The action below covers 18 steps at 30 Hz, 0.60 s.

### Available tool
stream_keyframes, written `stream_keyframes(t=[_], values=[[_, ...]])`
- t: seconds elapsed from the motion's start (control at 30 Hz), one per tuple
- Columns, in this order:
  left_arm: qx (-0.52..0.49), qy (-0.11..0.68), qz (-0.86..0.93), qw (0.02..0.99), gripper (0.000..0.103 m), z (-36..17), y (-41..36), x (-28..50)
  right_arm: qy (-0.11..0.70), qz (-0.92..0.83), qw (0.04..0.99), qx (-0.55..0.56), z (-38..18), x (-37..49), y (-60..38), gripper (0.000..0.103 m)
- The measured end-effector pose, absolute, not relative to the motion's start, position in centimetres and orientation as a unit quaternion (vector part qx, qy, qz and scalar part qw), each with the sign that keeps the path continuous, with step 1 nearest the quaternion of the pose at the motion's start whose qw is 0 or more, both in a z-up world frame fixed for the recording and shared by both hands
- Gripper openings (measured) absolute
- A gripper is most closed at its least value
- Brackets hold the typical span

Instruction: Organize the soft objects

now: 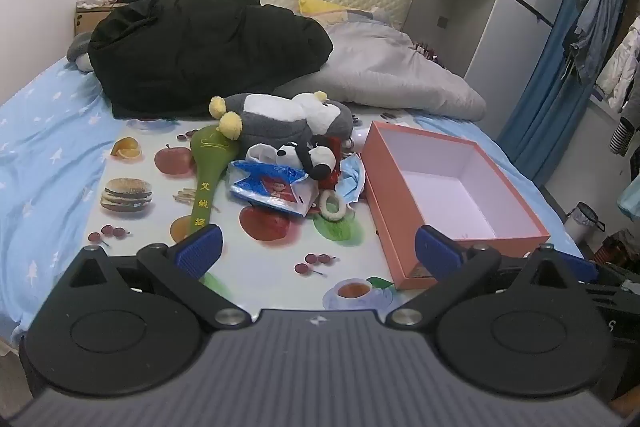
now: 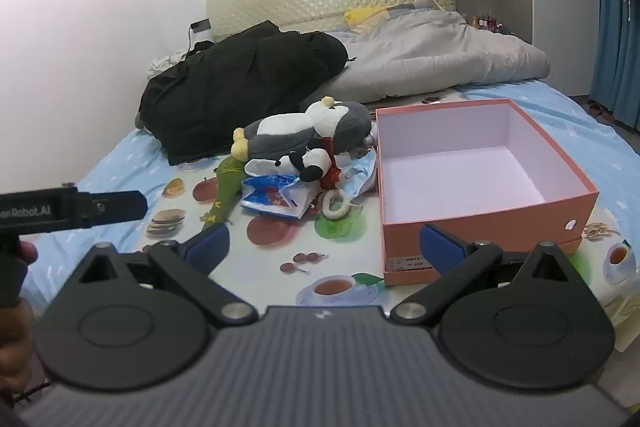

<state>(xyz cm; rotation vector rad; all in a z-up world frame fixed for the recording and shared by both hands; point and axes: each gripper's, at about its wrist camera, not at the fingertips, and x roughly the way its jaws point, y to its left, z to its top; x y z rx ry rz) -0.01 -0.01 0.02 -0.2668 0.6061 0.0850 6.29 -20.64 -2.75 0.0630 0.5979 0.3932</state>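
Note:
A pile of soft things lies on a fruit-print mat (image 1: 132, 163) on the bed: a grey and white plush penguin (image 1: 288, 119) (image 2: 308, 129), a small panda plush (image 1: 316, 157) (image 2: 308, 163), a green padded mallet (image 1: 208, 171) (image 2: 226, 183), a blue and white plastic bag (image 1: 272, 187) (image 2: 276, 201) and a white ring (image 1: 332, 205) (image 2: 336, 205). An open, empty orange box (image 1: 452, 187) (image 2: 472, 171) stands to the right of the pile. My left gripper (image 1: 318, 253) and right gripper (image 2: 324, 247) are both open and empty, short of the pile.
A black coat (image 1: 200, 51) (image 2: 240, 87) and a grey duvet (image 1: 392, 71) (image 2: 440, 55) lie at the head of the bed. The blue sheet (image 1: 48, 147) surrounds the mat. The left gripper's body (image 2: 72, 211) shows at the left of the right wrist view. A wardrobe and hanging clothes stand at the right.

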Motion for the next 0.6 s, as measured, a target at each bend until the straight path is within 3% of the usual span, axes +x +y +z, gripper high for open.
stream_keyframes(t=[0.6], values=[[-0.133,0.290,0.039,0.947,0.103,0.0,0.4,-0.8,0.299,0.192,0.935,0.026,-3.0,6.2,-20.4,0.103]])
